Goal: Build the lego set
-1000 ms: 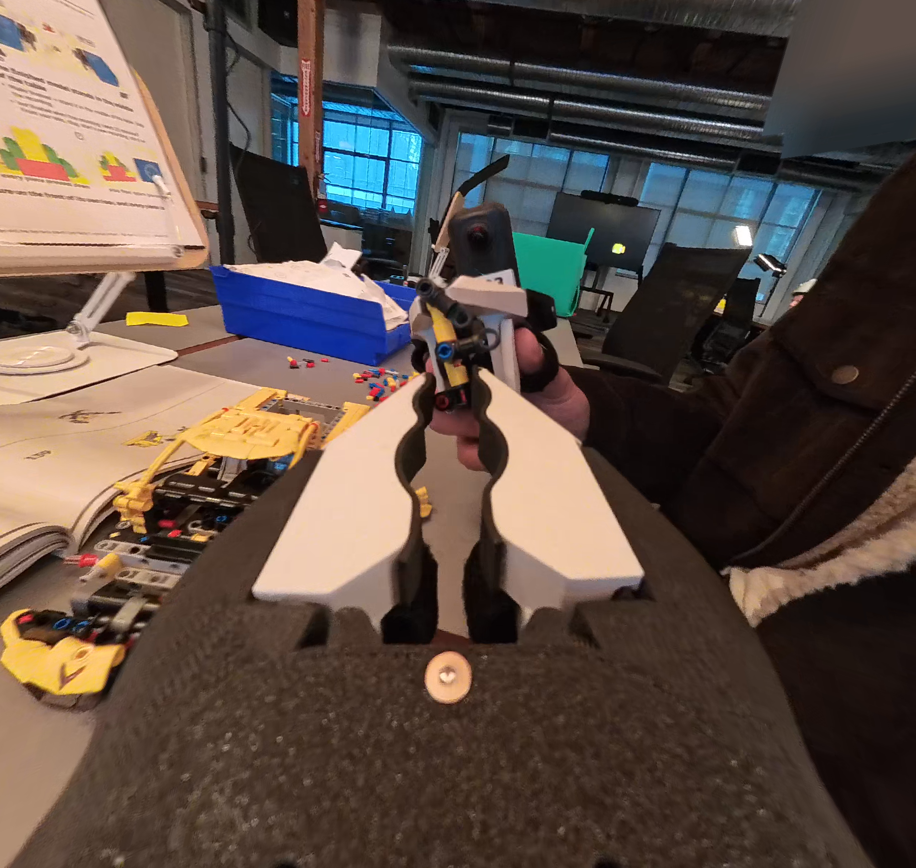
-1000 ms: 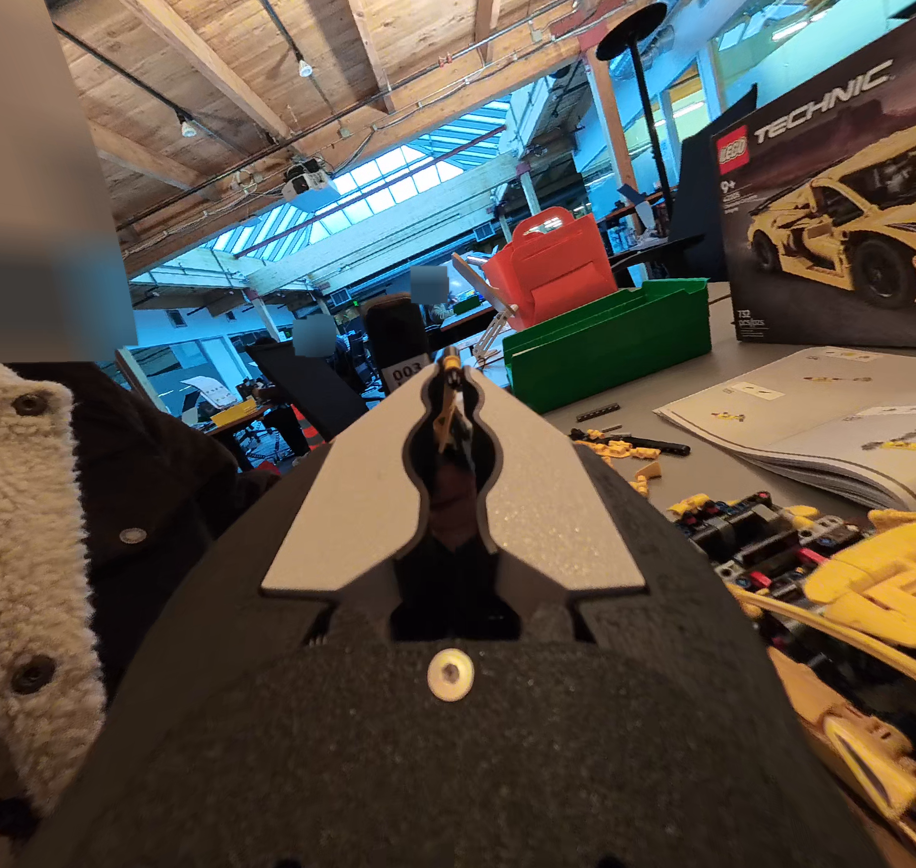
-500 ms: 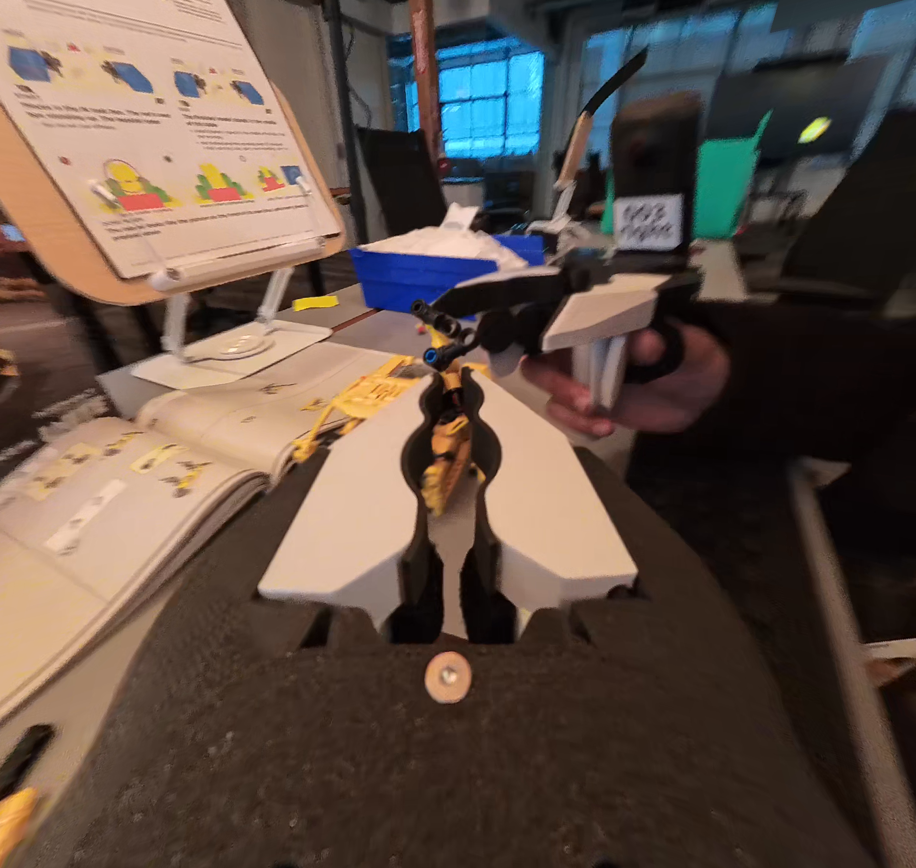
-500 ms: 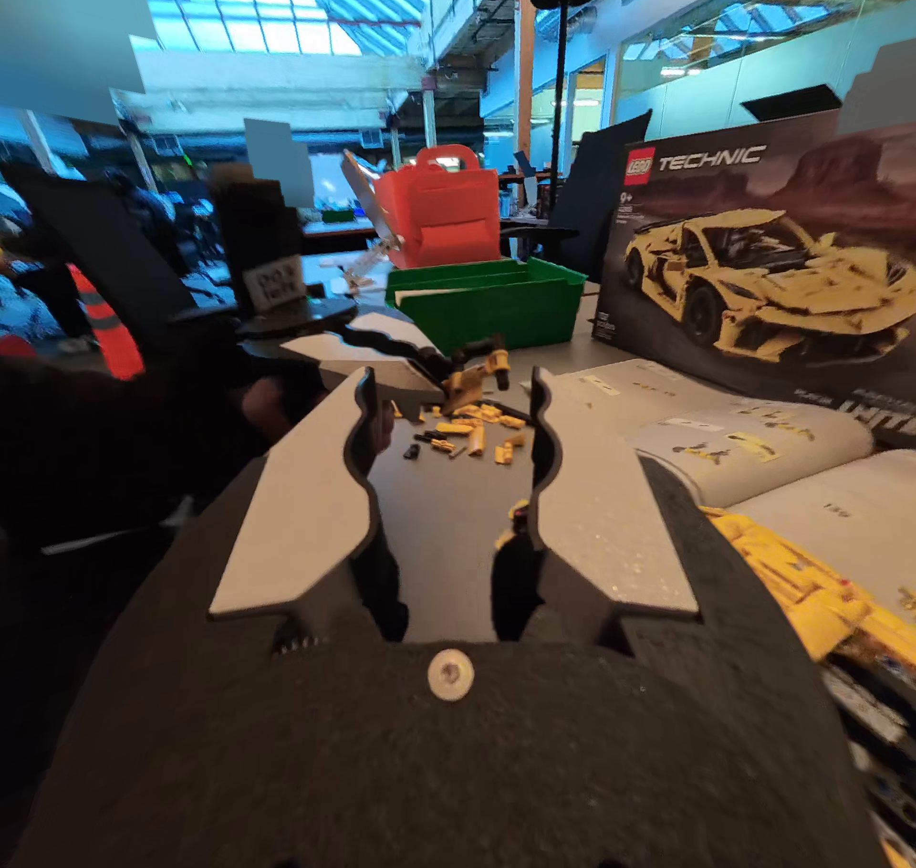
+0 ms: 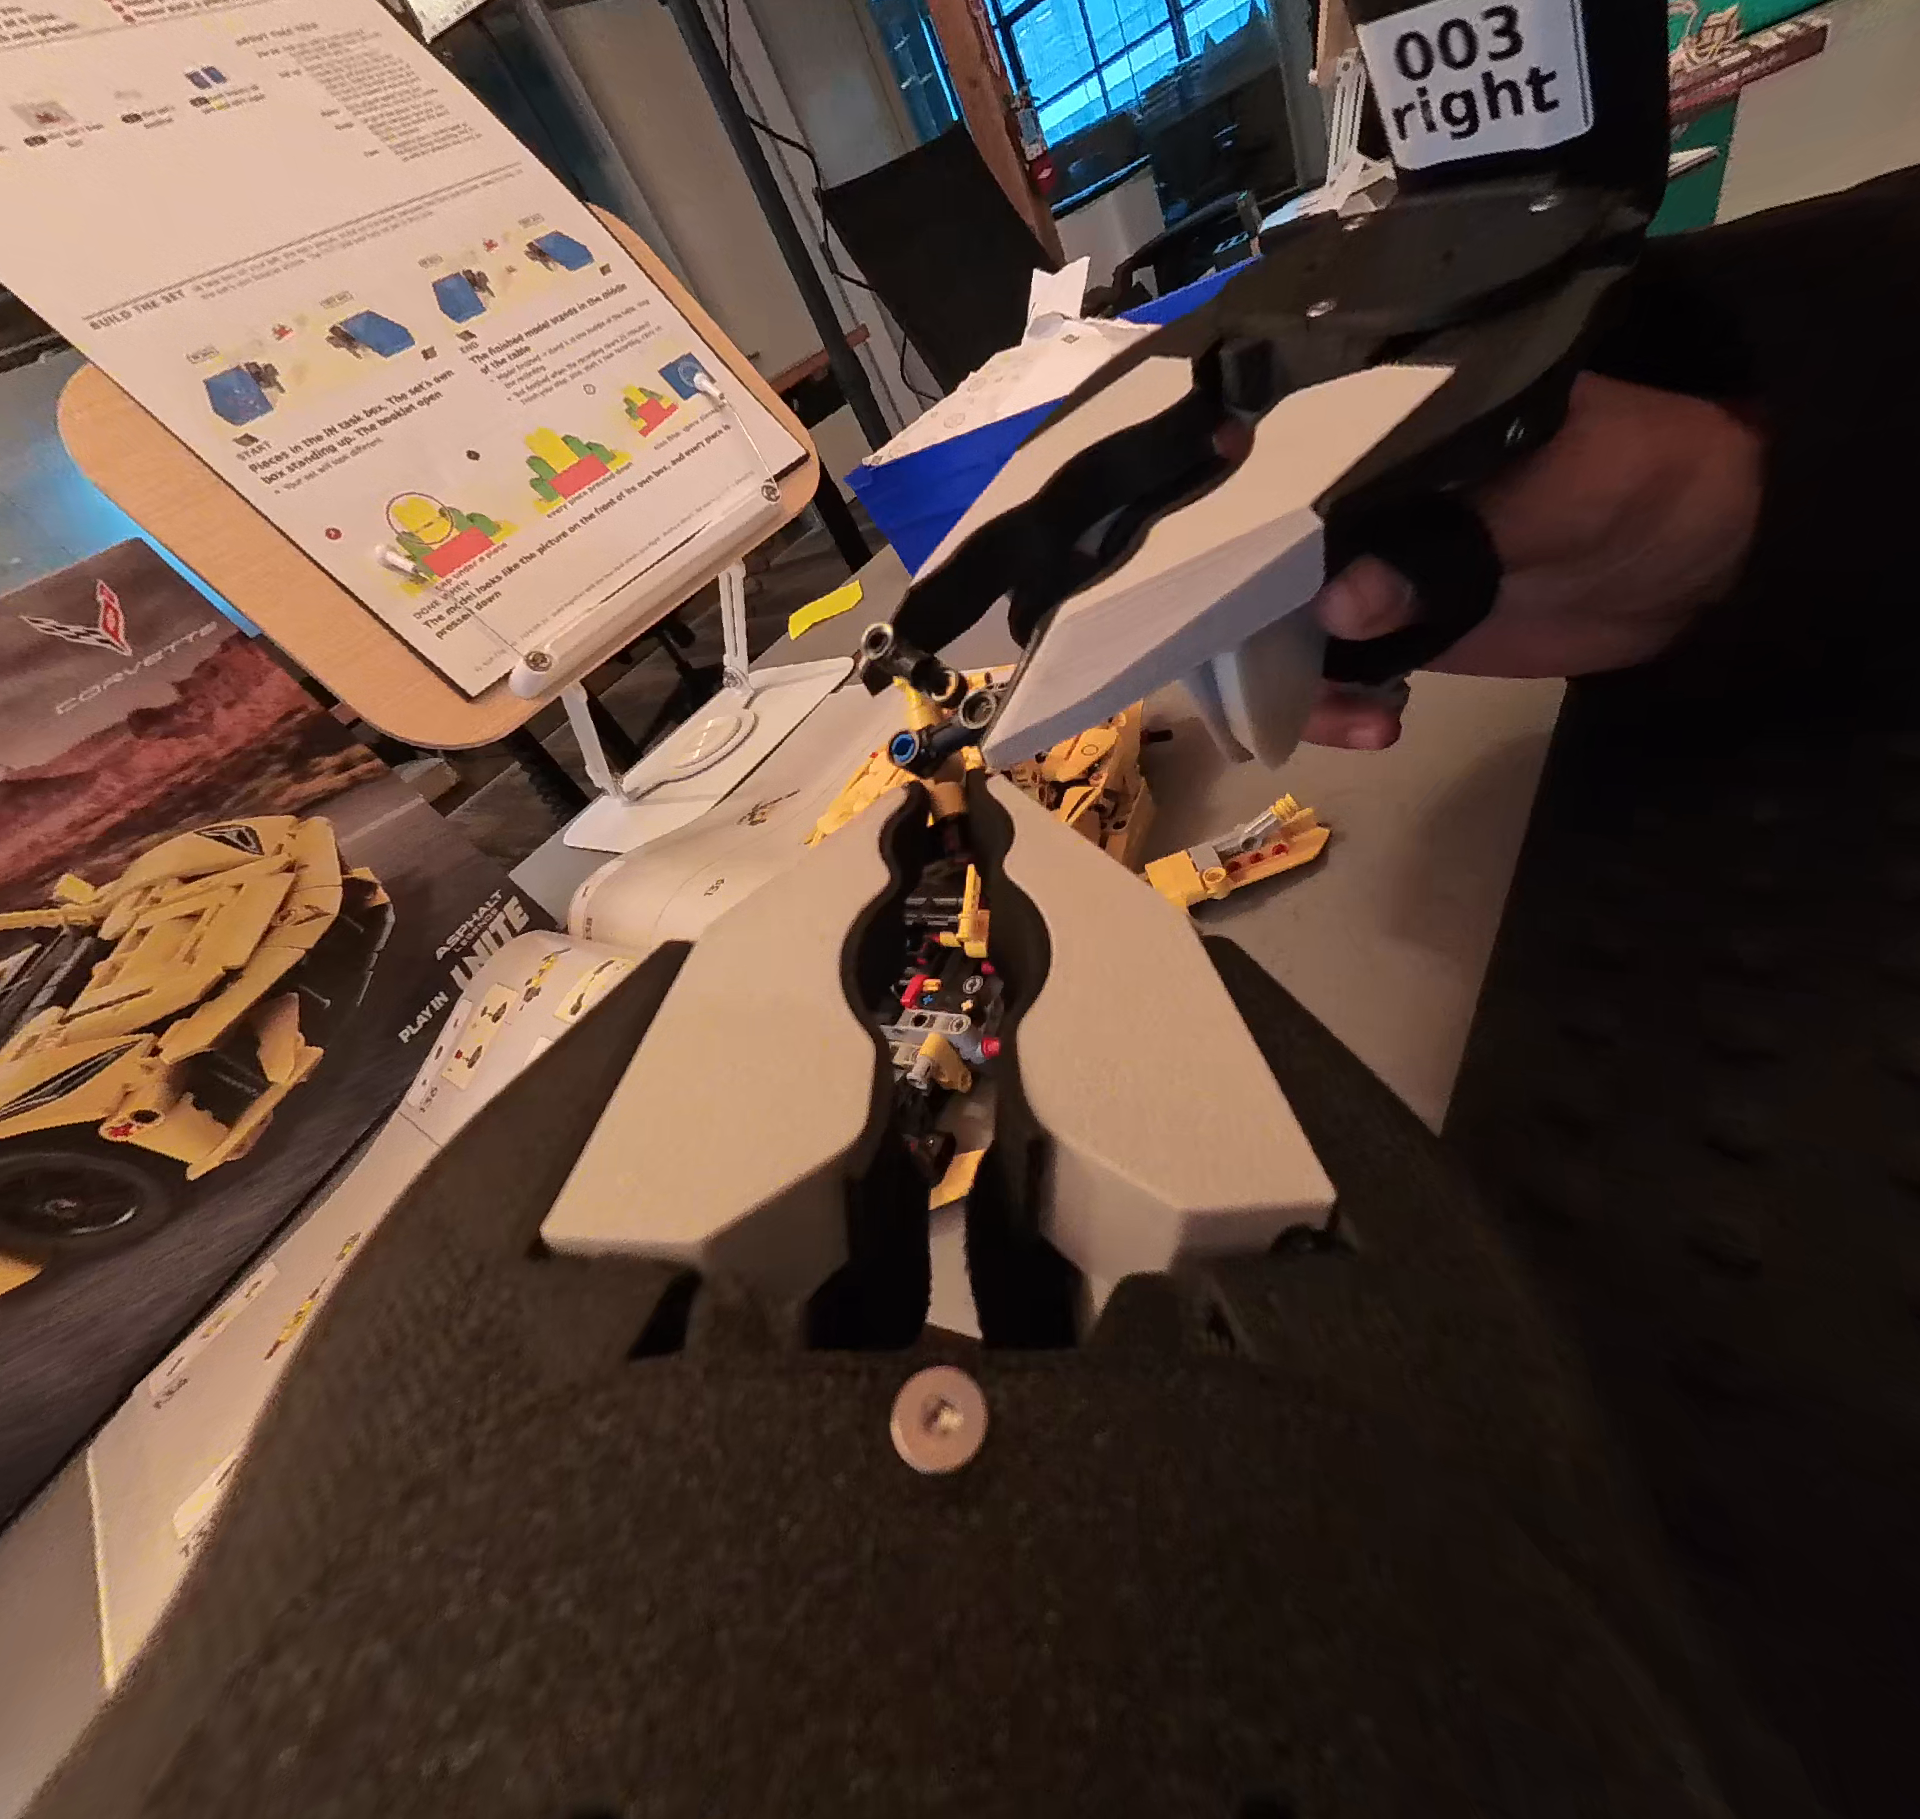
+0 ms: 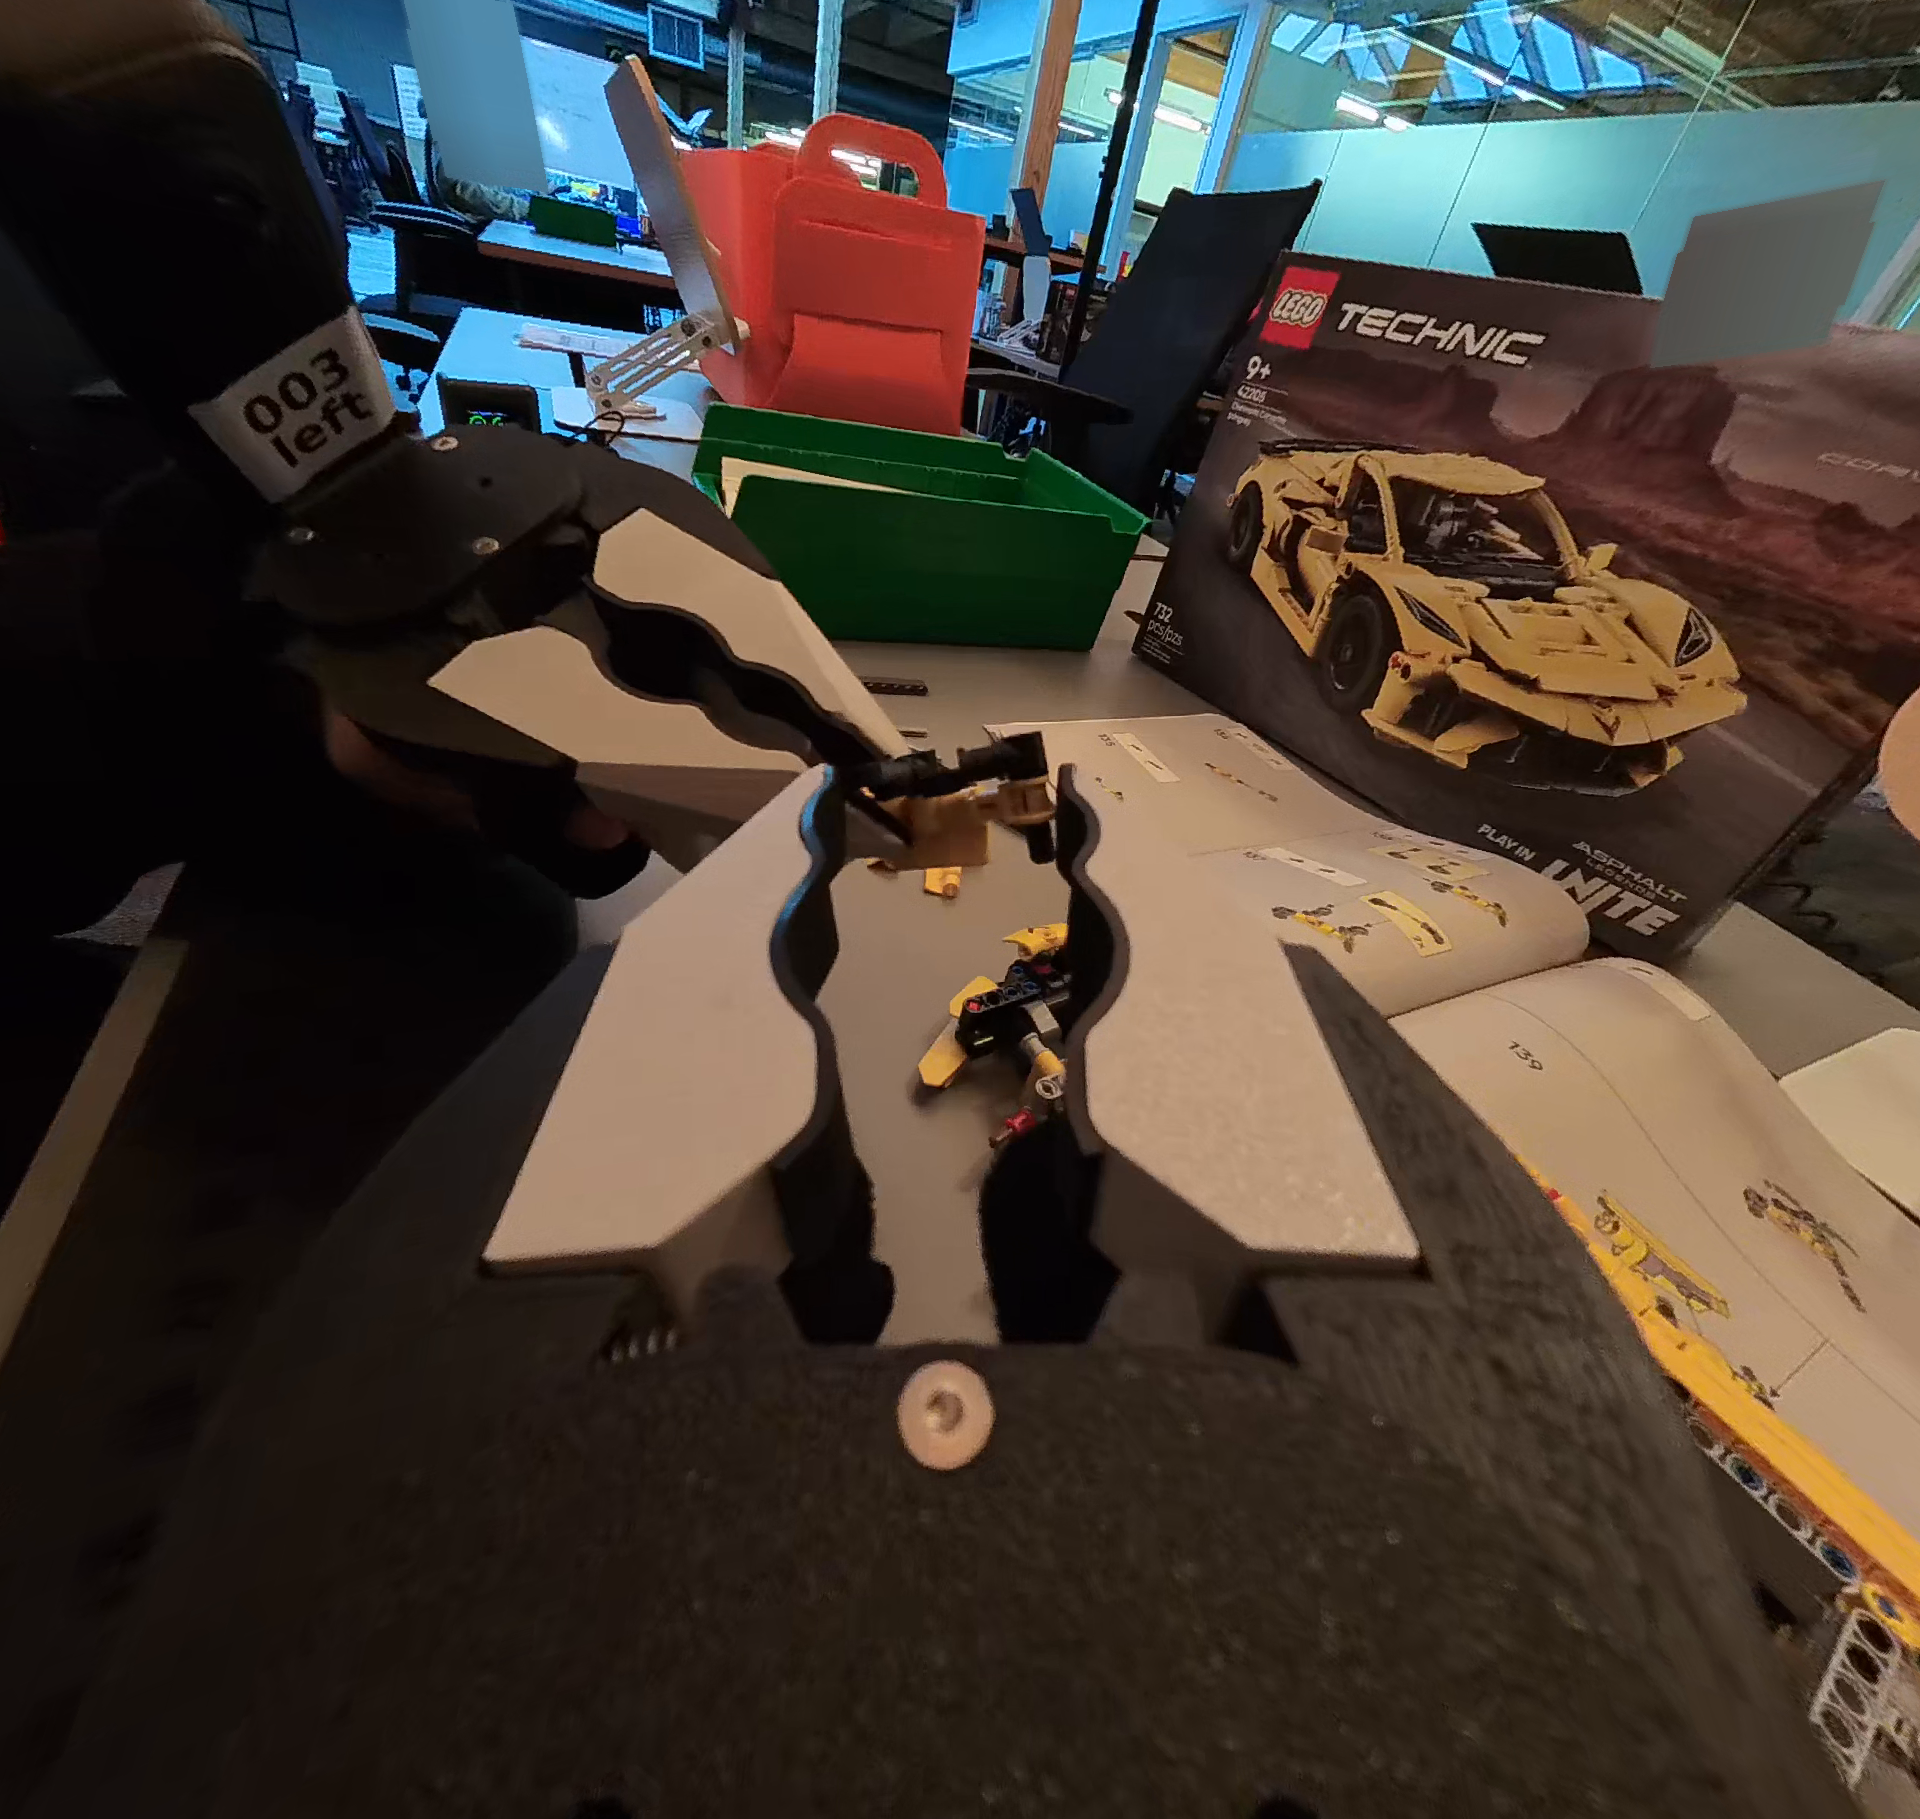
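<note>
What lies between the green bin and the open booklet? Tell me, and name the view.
The right wrist view shows it: mostly bare grey table, with one thin black beam lying between the green bin and the booklet.

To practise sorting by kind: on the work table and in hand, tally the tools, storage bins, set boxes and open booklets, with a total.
Tools: 2 (left tool, shut on a lego piece; right tool)
Storage bins: 2 (green bin, blue bin)
Set box: 1
Open booklet: 1
Total: 6
</note>
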Tool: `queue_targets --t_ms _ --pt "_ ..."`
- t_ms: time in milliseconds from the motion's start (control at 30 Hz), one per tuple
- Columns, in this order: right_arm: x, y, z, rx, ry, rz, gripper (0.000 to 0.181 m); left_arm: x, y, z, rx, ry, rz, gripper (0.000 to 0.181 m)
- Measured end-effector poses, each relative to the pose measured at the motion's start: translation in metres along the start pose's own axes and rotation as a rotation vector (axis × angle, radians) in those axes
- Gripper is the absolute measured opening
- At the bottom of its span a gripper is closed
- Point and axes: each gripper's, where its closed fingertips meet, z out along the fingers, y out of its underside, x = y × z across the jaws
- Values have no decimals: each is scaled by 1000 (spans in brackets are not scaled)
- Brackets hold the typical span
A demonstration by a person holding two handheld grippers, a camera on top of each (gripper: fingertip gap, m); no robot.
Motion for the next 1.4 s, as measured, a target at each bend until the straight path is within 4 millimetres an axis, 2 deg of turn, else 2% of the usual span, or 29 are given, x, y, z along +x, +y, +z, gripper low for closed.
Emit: queue_targets --t_ms 167,233,667,767,800,867,900,1000,1100,1167,1267,1400 --pt "-2 -1 -1 3 1 -46 38 2 0 -1 2 8 17 7" --pt "-2 -3 -3 9 -11 -15 32 2 1 -1 -4 7 24 7" --pt "0 0 -3 9 -54 80 33 2 0 -1 -1 4 36 6" --pt "-1 2 -7 -46 -50 5 43 -1 1 -1 -10 -8 31 6" --pt "3 9 -11 -117 -21 -17 36 -3 2 -2 -14 -22 38 6" --pt "10 7 -20 -146 37 59 25 -6 5 -1 -41 -63 109 6" --pt "9 4 -21 -135 23 161 21 -5 6 -1 -49 -78 150 6" --pt "-6 0 -18 -106 -123 542 27 1 4 1 -53 -101 260 7" --pt "-7 -3 -19 -58 -234 786 22 3 4 1 -72 -136 365 6" --pt "-6 0 -20 -60 -278 874 18 4 5 1 -83 -155 442 7" --pt "-13 8 -16 -97 -321 929 19 6 6 2 -90 -154 467 7" --pt "-10 12 -15 -88 -310 989 5 7 6 2 -89 -159 491 7"
